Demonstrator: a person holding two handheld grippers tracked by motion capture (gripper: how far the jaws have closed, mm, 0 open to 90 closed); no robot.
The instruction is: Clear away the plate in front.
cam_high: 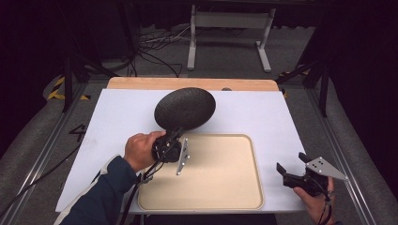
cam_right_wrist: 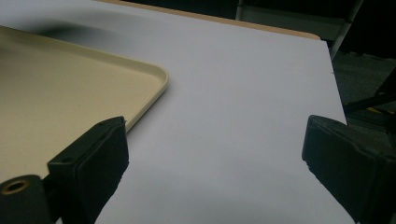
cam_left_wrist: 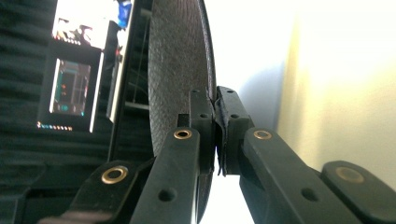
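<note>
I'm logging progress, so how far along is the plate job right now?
Done: the left gripper is shut on the dark plate's rim and has it tilted off the table. In hand: carrying it beside the beige tray. Left: setting it down, probably there. The right gripper waits open.

No readable text, labels, brands or numbers anywhere. Monitor [cam_left_wrist: 70, 86] at 9 o'clock in the left gripper view has lit graphics and a row of icons along the bottom, all too blurred to read. A second bright screen [cam_left_wrist: 91, 21] at 11 o'clock above it is also illegible. Yellow-and-black hazard tape [cam_high: 58, 89] on the floor at 9 o'clock of the table in the high view is a striped marking only, no lettering. A dark mark [cam_high: 78, 131] on the floor near the table's left edge may be a figure; cannot tell.
</note>
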